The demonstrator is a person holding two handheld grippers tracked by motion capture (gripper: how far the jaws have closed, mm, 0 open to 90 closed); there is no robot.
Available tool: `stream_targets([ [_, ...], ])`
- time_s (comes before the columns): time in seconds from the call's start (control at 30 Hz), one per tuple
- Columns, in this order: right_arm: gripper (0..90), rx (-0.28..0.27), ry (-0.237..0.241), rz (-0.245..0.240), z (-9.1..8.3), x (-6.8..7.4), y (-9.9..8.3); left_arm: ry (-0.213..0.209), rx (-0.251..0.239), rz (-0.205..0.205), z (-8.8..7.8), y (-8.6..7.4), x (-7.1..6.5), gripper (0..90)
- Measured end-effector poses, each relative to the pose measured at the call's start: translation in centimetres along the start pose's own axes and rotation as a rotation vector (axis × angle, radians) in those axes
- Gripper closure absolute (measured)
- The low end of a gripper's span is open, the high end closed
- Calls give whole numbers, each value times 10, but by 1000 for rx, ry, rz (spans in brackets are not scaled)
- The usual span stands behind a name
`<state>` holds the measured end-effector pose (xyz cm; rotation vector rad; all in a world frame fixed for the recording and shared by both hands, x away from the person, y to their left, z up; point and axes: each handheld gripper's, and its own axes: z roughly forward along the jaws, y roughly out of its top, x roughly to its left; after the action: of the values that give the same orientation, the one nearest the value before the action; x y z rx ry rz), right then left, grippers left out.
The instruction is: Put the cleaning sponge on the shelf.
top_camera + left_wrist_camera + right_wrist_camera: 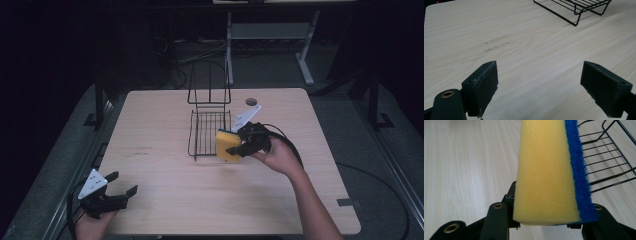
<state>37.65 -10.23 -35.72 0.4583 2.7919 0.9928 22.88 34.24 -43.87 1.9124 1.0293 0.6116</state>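
**Sponge at the wire rack, two claws at a wooden bench**

Dark workroom, cables and a grey metal frame on the floor behind a pale wooden bench (165, 200).

High view: black wire rack (207, 127) at the middle of the bench toward its far edge, with a tall looped back. Right claw (239, 145) held just beside the rack's right side, pinching a yellow sponge (226, 146) that stands on edge against the rack's near right corner; whether sponge and wire touch cannot be told. Left claw (122, 184) at the near left corner of the bench, spread, nothing between its jaws.

Left gripper view: both black jaws wide apart over bare wood grain; faint scuff marks (496, 43) on the bench beyond them; a corner of the rack (576, 10) toward the far edge.

Right gripper view: sponge (544, 172) clamped between the jaws, yellow foam with a blue scouring layer (579, 170) on the side facing the rack (609, 162); sponge raised above the bench.
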Motion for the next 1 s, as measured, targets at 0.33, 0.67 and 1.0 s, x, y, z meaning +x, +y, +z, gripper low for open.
stream_targets([
  [0.33,556,-1,10,-9,7,-11,11,-2,-3,1,0,0,0,138],
  [0.67,554,6,10,-2,13,-21,17,-4,-5,0,0,0,0,138],
  [1.0,552,-18,20,14,23,-33,15,-6,-3,2,0,0,-1,138],
])
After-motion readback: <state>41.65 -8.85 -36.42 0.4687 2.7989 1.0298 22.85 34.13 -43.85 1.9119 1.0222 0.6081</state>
